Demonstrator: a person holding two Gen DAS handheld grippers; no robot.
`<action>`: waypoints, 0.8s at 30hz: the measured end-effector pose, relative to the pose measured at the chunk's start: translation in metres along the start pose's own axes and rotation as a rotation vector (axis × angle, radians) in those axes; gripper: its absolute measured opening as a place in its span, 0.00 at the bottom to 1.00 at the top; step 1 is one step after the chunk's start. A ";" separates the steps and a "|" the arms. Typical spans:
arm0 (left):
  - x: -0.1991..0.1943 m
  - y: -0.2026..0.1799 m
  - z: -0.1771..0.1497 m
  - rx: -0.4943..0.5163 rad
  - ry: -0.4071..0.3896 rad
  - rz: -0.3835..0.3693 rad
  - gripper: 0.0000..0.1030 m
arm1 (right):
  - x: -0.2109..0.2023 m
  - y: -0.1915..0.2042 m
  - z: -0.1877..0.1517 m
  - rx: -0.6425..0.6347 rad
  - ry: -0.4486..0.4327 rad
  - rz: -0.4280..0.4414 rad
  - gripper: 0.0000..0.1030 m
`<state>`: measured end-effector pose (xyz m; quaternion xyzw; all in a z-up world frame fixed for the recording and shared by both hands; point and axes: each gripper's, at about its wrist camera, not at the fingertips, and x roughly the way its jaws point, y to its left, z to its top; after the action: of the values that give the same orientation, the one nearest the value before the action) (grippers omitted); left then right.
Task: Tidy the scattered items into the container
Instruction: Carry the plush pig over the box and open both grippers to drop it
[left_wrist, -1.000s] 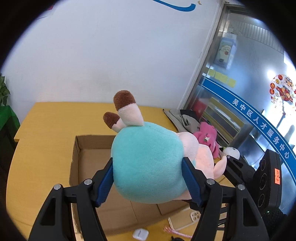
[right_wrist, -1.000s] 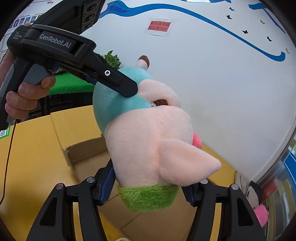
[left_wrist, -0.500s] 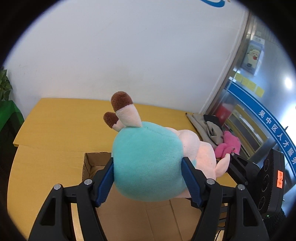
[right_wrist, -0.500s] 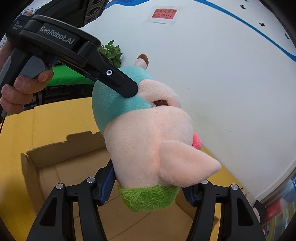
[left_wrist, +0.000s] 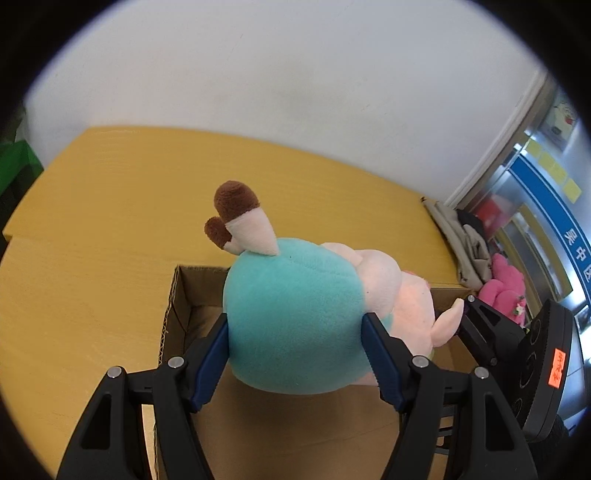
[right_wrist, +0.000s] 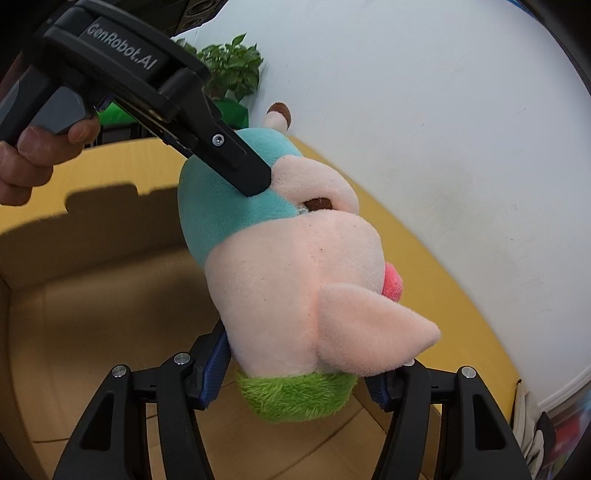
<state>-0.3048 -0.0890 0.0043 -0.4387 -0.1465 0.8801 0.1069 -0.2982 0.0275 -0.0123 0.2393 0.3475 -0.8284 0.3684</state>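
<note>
Plush toy (left_wrist: 295, 325) above cardboard box (left_wrist: 173, 306) seems soft and light; left gripper (left_wrist: 295, 354) and right gripper (right_wrist: 295, 373) squeeze its body.

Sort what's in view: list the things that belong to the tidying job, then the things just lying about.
Part of the job:
- plush toy, clamped by both the left hand-held gripper and the right hand-held gripper
- cardboard box, open beneath the toy

Just lying about:
- pink soft toy by the glass door
- grey cloth at the table's edge
- potted plant
- yellow table
</note>
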 end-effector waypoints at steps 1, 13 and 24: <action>0.003 0.002 -0.001 0.002 0.004 -0.006 0.66 | 0.006 0.003 -0.002 -0.010 0.004 -0.021 0.65; 0.019 0.025 -0.030 0.019 0.060 0.076 0.60 | 0.019 0.043 -0.008 -0.191 0.028 -0.138 0.69; -0.014 0.016 -0.026 0.011 -0.025 0.128 0.67 | -0.014 0.031 0.010 -0.065 0.105 -0.013 0.92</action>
<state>-0.2772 -0.1036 -0.0057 -0.4355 -0.1148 0.8914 0.0511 -0.2671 0.0118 -0.0091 0.2680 0.3945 -0.8056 0.3516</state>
